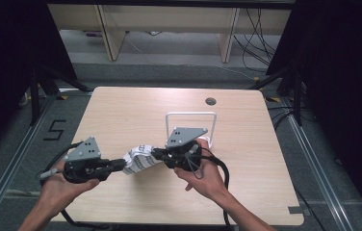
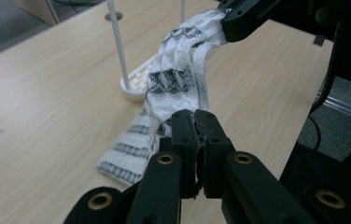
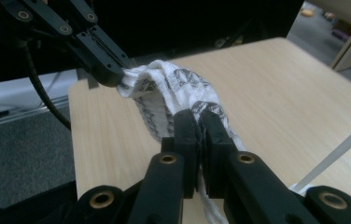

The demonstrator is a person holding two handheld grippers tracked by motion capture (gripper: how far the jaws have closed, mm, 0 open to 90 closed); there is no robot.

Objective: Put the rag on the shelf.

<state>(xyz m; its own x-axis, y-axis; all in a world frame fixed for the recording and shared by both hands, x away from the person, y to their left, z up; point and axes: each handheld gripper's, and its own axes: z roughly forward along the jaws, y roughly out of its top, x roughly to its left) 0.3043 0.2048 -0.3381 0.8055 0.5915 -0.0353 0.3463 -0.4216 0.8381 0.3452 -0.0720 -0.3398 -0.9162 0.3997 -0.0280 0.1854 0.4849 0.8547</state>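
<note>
- Left gripper (image 1: pixel 119 166), near the table's front edge, has its jaws clamped on one end of a white, black-patterned knitted cloth (image 1: pixel 138 159)
- Right gripper (image 1: pixel 156 154) pinches the cloth's other end
- White wire stand (image 1: pixel 191 114) behind, on the light wooden table (image 1: pixel 121 110)

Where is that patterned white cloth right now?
In the high view the cloth hangs above the table's near middle, stretched between the left hand-held gripper and right hand-held gripper, just in front of the white rack.
</note>
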